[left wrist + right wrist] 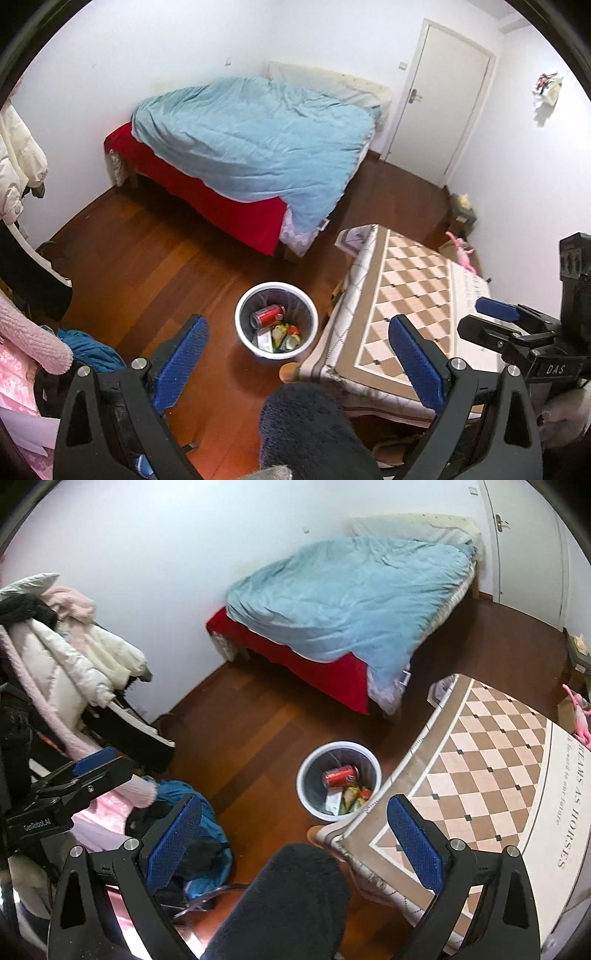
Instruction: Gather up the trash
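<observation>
A white waste bin (244,325) (306,797) stands on the wooden floor beside the table. Inside lie a red drink can (268,316) (340,775), a green-yellow wrapper (280,334) (349,795) and other scraps. My left gripper (297,354) hovers high above the floor, open, with nothing between its blue pads. My right gripper (295,834) is open too and holds nothing; it shows in the left wrist view as the right gripper (484,317) over the table's right side. The left gripper (88,764) appears at the left edge of the right wrist view.
A table with a checkered cloth (413,295) (480,760) is to the right. A bed with a blue duvet (255,136) (351,594) fills the far side. Clothes pile (66,672) at the left. A dark fuzzy sleeve or leg (306,428) (280,901) is below. A closed door (443,99) is at the far right.
</observation>
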`<state>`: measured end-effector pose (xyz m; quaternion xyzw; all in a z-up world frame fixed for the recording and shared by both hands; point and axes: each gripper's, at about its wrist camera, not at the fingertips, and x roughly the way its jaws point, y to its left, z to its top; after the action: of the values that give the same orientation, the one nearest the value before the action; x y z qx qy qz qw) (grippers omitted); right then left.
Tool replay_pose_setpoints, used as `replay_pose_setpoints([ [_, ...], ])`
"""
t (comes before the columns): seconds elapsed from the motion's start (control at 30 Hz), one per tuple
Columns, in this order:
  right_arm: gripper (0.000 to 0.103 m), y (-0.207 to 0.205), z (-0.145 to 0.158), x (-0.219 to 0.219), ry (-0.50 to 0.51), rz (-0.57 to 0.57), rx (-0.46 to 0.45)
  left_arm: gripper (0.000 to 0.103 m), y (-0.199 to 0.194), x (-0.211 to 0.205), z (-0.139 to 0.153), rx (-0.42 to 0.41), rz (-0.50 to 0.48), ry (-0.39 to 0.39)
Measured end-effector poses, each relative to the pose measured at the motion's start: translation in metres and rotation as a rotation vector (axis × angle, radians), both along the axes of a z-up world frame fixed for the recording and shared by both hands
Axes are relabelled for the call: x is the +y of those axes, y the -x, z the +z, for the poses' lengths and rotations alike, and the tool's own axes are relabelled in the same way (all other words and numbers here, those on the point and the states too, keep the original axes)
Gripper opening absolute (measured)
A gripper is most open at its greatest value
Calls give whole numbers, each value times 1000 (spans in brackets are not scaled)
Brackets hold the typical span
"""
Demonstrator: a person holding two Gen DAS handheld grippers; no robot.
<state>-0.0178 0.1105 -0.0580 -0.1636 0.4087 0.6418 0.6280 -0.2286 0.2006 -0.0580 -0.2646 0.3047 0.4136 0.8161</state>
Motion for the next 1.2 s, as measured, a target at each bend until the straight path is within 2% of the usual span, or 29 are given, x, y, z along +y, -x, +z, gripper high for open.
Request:
replay_pose_setpoints([
  [0.2,103,9,22,-19,-36,46,39,100,16,-17,17,-51,-20,-9],
  [0.3,103,13,25,-24,-34,70,83,100,22,-23,21,-75,-29,-2],
  [0.47,103,14,23,-29,-25,79,98,100,24,-31,23,-80,-45,-3],
  [0.97,103,-1,31,-44,-33,39,70,100,11,-35,20,-84,-81,-4],
  [1.0,103,-1,31,-45,-34,37,70,103,10,-35,20,-82,-83,-4],
  [1.2,103,-3,36,-50,-41,37,63,103,5,-36,22,-81,-99,-11],
])
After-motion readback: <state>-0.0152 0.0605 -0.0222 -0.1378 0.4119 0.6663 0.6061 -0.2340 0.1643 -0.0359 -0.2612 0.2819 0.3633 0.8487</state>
